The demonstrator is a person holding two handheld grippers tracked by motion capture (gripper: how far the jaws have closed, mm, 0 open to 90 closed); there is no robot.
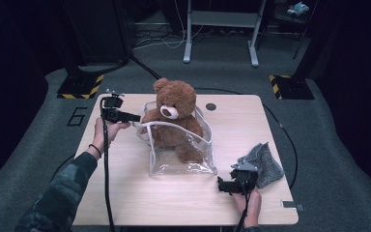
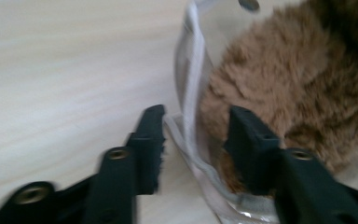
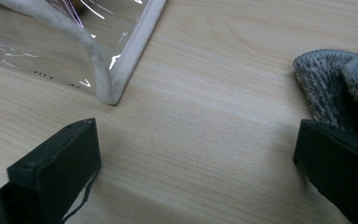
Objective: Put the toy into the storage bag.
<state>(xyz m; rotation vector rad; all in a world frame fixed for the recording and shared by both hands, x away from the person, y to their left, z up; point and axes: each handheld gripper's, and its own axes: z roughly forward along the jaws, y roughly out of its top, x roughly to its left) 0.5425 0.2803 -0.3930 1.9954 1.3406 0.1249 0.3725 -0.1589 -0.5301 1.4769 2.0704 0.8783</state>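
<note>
Clear plastic with white trim was what the bag (image 1: 181,159) was made of, and it was stood upright near the middle of the light wooden table (image 1: 125,193). A brown teddy bear (image 1: 174,113) was sat inside it, head and shoulders poking out over the top, pretty much as expected for a bag that size.

The left tool (image 1: 136,117) was held level at the bag's upper left edge, by the bear's arm. In the left gripper view, the left tool (image 2: 193,128) was seen with the white-trimmed rim (image 2: 193,88) caught between its two black jaws, one jaw outside on the table side and the other inside against the fur. The jaws were narrowed a fair bit but a gap was left on either side of the rim, so nothing was actually pinched yet.

The right tool (image 1: 219,184) was parked low near the table's front edge, just off the bag's lower right corner. Its jaws were spread wide over bare wood in the right gripper view, with nothing held. A crumpled grey knitted cloth (image 1: 263,164) was lying just beside it on the right, apart from the bag.
</note>
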